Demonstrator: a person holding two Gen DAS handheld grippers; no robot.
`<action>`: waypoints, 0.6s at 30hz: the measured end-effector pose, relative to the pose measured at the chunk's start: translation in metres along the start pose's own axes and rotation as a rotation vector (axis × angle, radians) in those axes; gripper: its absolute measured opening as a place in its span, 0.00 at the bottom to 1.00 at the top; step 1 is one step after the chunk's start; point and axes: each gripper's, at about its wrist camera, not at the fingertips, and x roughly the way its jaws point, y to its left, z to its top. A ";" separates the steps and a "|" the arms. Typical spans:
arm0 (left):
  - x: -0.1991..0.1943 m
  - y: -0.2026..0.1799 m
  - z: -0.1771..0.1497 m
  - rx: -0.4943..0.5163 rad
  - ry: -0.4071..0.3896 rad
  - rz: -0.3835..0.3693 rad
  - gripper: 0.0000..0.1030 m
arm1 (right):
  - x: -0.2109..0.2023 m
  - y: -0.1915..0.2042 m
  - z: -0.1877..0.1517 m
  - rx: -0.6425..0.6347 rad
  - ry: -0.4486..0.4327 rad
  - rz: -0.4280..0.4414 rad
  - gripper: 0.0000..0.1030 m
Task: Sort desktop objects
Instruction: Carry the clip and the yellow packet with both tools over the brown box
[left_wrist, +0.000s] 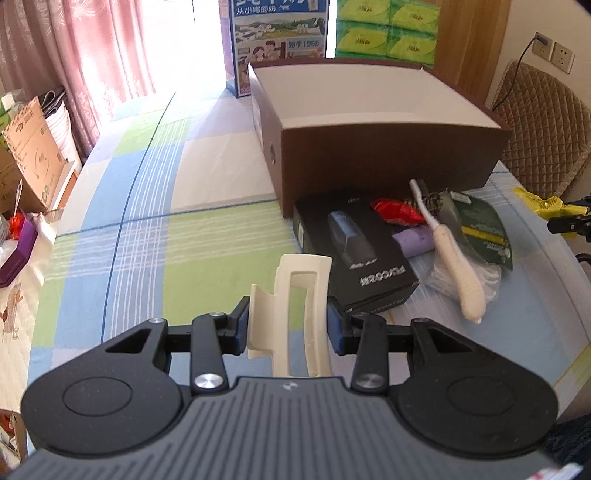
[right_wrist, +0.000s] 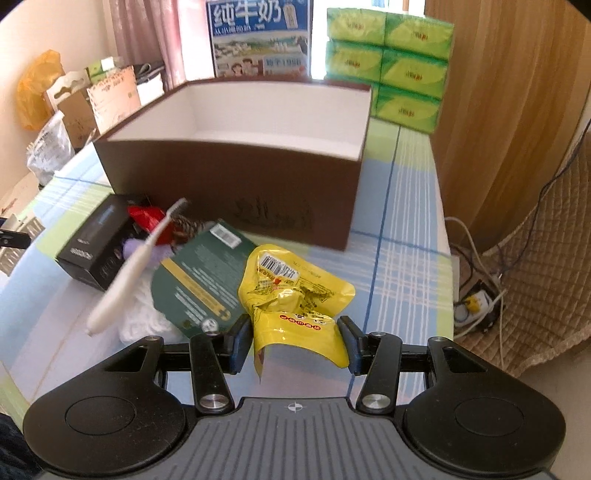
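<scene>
Two grips hold: left gripper (left_wrist: 287, 326) jaws clamp a stiff, light hair clip (left_wrist: 295, 310); right gripper (right_wrist: 295, 339) jaws pinch a crinkly, slippery yellow packet (right_wrist: 295, 299) at its near edge.

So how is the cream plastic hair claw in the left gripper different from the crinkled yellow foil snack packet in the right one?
The cream plastic hair claw is rigid, plain and slotted; the crinkled yellow foil snack packet is soft, creased, and printed with a barcode. Both are clamped between gripper pads, left gripper and right gripper, in front of the brown open box.
</scene>
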 end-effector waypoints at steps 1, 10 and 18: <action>-0.002 -0.001 0.003 0.002 -0.006 -0.004 0.35 | -0.003 0.001 0.003 -0.002 -0.009 0.002 0.46; -0.008 -0.010 0.035 0.043 -0.065 -0.027 0.35 | -0.021 0.010 0.033 -0.023 -0.076 0.023 0.46; -0.003 -0.024 0.074 0.061 -0.121 -0.058 0.35 | -0.024 0.015 0.060 -0.046 -0.116 0.045 0.46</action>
